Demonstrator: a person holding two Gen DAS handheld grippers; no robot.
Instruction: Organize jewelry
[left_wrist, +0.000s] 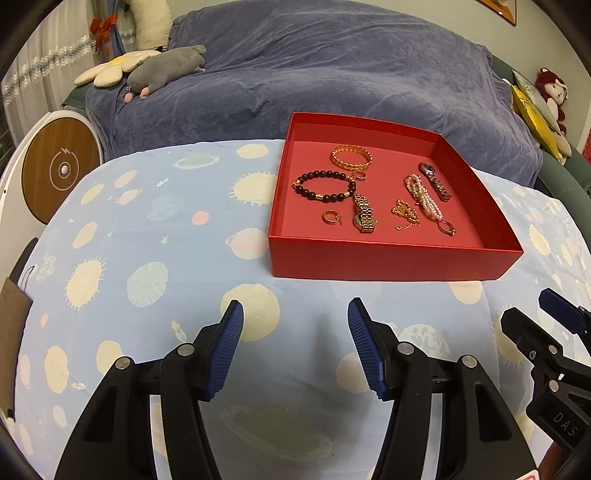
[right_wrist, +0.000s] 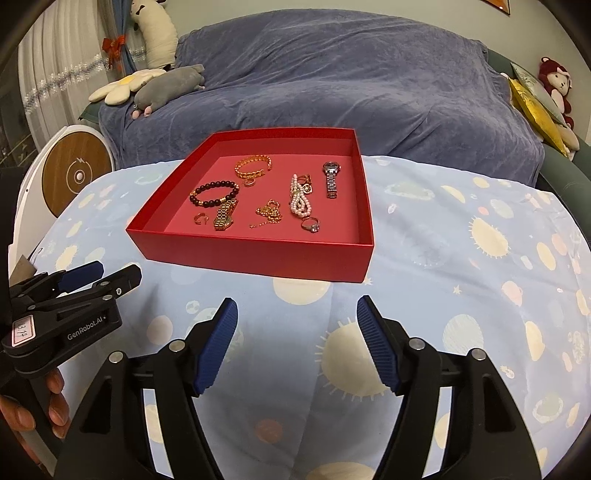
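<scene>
A red open box (left_wrist: 391, 260) (right_wrist: 258, 254) stands on the planet-print cloth. Inside lie a gold chain bangle (left_wrist: 351, 157) (right_wrist: 253, 165), a dark bead bracelet (left_wrist: 325, 184) (right_wrist: 214, 194), a gold watch (left_wrist: 364, 218) (right_wrist: 224, 215), a gold hoop (left_wrist: 330, 217) (right_wrist: 200, 219), a gold chain (left_wrist: 406, 214) (right_wrist: 269, 213), a pearl strand (left_wrist: 423, 195) (right_wrist: 301, 201), a silver watch (left_wrist: 435, 181) (right_wrist: 331, 179) and a stone ring (left_wrist: 447, 227) (right_wrist: 311, 224). My left gripper (left_wrist: 295, 314) is open and empty, short of the box. My right gripper (right_wrist: 297, 310) is open and empty, also short of it.
A blue-covered sofa (left_wrist: 332, 74) sits behind the table with plush toys (left_wrist: 166, 70) at its left and cushions (left_wrist: 535, 107) at its right. A round wooden-faced device (left_wrist: 61, 170) stands at the left. The right gripper's body (left_wrist: 546, 350) shows beside the left one.
</scene>
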